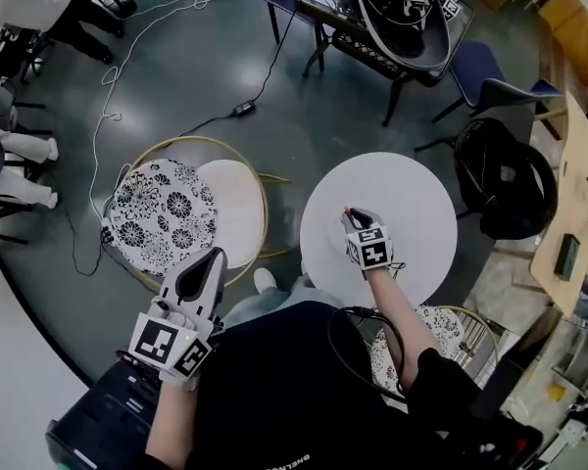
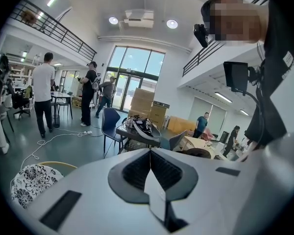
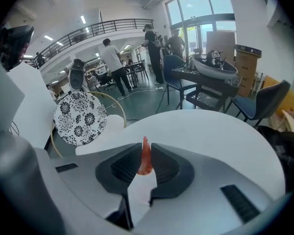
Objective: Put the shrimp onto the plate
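The right gripper (image 3: 146,150) is closed partway on the shrimp (image 3: 145,161). Its two dark pads press the small orange-red body from either side, and the narrow tail end pokes out past the jaw tips. In the head view this gripper (image 1: 352,214) is held over the left half of the round white table (image 1: 416,199), between the table's middle and its left edge, with the person's arm reaching in from the near edge. Whether the shrimp touches the tabletop or hangs just above it cannot be told. The left gripper (image 2: 150,155) holds nothing: its jaws are fully together, the pads meeting along one line. It is held well apart from the table, off its left edge, beside the person's body. In the head view its tips (image 1: 213,258) lie over the near rim of a gold-framed chair (image 1: 237,150) that carries a black-and-white floral cushion (image 1: 162,213).
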`<state>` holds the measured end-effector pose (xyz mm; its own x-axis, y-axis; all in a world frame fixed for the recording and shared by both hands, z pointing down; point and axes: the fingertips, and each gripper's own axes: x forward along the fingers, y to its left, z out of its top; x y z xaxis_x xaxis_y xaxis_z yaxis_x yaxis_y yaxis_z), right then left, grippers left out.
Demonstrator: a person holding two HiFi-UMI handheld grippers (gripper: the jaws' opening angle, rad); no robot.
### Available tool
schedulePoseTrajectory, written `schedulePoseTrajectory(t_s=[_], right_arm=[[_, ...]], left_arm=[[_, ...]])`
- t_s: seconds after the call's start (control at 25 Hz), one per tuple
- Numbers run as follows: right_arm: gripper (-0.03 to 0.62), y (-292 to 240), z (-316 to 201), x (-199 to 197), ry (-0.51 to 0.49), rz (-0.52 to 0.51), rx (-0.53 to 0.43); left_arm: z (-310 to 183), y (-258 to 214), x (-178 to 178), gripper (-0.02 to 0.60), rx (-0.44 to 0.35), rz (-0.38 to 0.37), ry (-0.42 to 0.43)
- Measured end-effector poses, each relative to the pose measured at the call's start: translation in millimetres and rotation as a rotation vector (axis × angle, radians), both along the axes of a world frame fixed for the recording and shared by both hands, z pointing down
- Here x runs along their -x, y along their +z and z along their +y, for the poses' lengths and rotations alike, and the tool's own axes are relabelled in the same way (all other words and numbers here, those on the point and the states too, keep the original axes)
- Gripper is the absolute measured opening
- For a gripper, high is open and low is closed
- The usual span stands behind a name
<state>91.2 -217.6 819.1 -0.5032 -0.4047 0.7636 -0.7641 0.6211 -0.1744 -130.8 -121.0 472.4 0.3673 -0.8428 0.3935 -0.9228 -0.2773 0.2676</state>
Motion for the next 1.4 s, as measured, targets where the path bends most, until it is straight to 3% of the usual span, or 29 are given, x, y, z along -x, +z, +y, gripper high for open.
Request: schedulePoseTrajectory(t_s=[0.84,1.4], right_arm=[[0.069,21,11,-17,0.011,0.061,0.040],[0.126,0,9,-19,0.038,0.057,-0.004]], left_arm=[[10,-1,-4,0.006,0.009,-0.003,0.009],[16,-4,-4,0.006,0.001,0.011,0.025]])
